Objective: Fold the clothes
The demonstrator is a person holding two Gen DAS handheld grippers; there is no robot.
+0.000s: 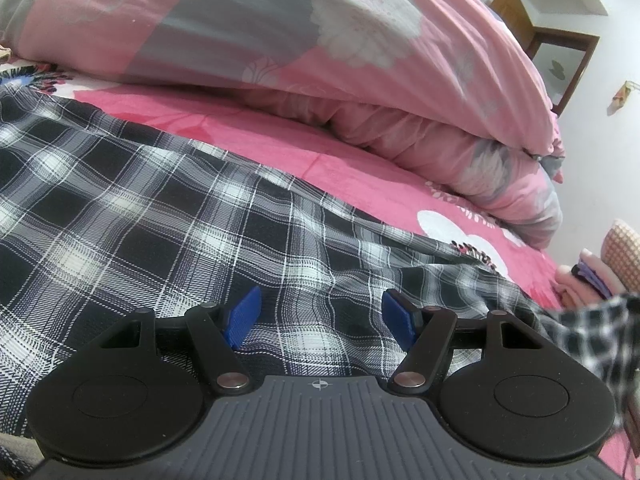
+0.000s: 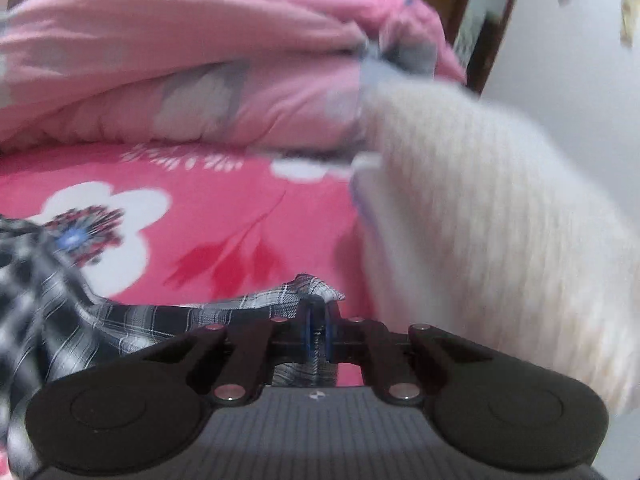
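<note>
A black-and-white plaid shirt [image 1: 160, 216] lies spread over the pink bedsheet. My left gripper [image 1: 320, 320] hovers low over the shirt with its blue pads [image 1: 245, 316] apart and nothing between them. In the right wrist view my right gripper [image 2: 319, 320] is shut on a corner of the plaid shirt [image 2: 308, 292], and the cloth trails off to the left from the pinch. A blurred patch of plaid at the right edge of the left wrist view [image 1: 600, 332] is a lifted part of the shirt.
A bulky pink and grey floral quilt [image 1: 360, 48] is heaped along the far side of the bed. A cream knitted garment [image 2: 500, 220] stands blurred at the right. Folded pastel clothes [image 1: 588, 276] sit at the bed's right end. A wooden cabinet [image 1: 560, 52] stands by the white wall.
</note>
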